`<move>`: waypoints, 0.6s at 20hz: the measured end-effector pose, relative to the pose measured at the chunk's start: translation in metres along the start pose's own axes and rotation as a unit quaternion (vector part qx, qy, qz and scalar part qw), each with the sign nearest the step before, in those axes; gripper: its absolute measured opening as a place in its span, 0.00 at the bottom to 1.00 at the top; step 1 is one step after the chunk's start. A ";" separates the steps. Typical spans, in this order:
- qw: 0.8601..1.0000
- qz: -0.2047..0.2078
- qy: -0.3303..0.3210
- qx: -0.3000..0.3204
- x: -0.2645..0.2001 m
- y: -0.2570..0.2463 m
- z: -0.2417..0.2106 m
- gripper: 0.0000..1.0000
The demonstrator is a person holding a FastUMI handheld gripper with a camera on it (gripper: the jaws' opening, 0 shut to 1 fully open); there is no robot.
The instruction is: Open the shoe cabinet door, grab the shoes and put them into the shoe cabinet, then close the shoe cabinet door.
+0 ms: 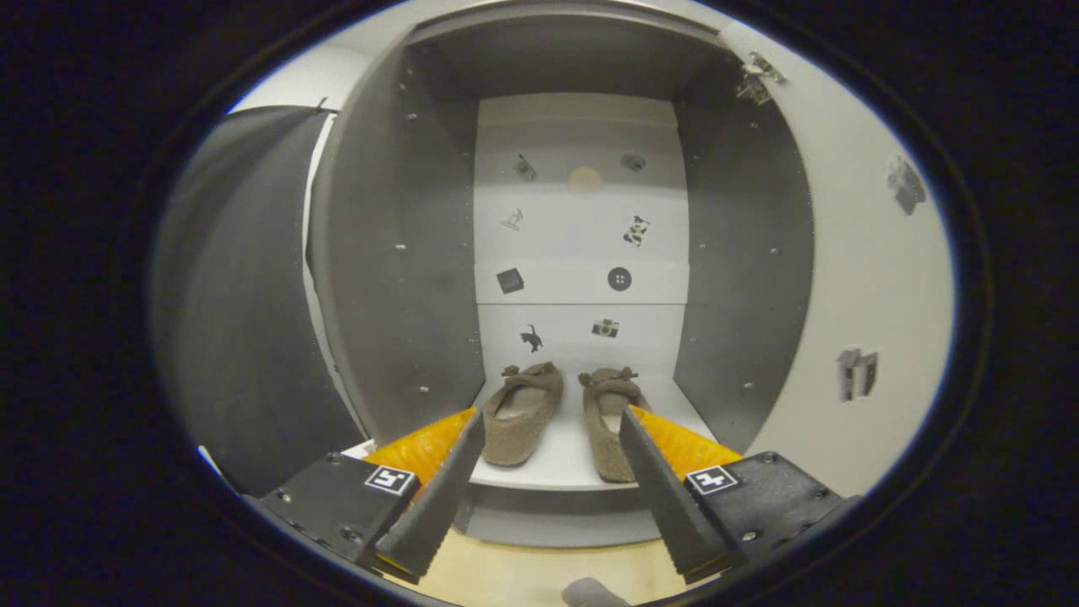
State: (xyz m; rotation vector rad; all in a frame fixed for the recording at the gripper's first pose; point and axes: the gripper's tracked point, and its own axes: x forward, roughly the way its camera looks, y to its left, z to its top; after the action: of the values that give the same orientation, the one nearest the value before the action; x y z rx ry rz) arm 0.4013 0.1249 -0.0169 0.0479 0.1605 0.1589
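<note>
The shoe cabinet (396, 253) is standing open, with its door (851, 278) swung out to the right of the opening. The 2 shoes (560, 413) are lying side by side on the bottom shelf (560, 472), toes pointing toward the back panel, near each other but not touching. Small stickers are showing on the back panel above them.

The gripper (552, 434) is pointing into the opening with its fingers spread wide and holding nothing; the fingertips are reaching about to the shelf's front edge, and the shoes are sitting between and just beyond them. Whether the right fingertip is touching the right shoe or only overlapping it in this view, I cannot tell.

Judging from this, 2 of the 3 parts are looking finished: the door is open and both shoes are inside. What is left is getting the fingers clear of the opening and swinging the door shut.
</note>
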 end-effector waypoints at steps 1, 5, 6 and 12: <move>1.000 0.001 -0.004 0.001 -0.018 0.003 -0.001 1.00; 1.000 0.004 -0.023 0.009 -0.097 0.011 -0.002 1.00; 1.000 0.004 -0.027 0.012 -0.117 0.012 -0.004 1.00; 0.999 -0.010 -0.040 0.015 -0.221 -0.007 -0.013 1.00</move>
State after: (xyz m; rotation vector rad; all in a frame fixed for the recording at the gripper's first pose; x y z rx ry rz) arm 0.1847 0.0828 0.0044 0.0819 0.0836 0.1346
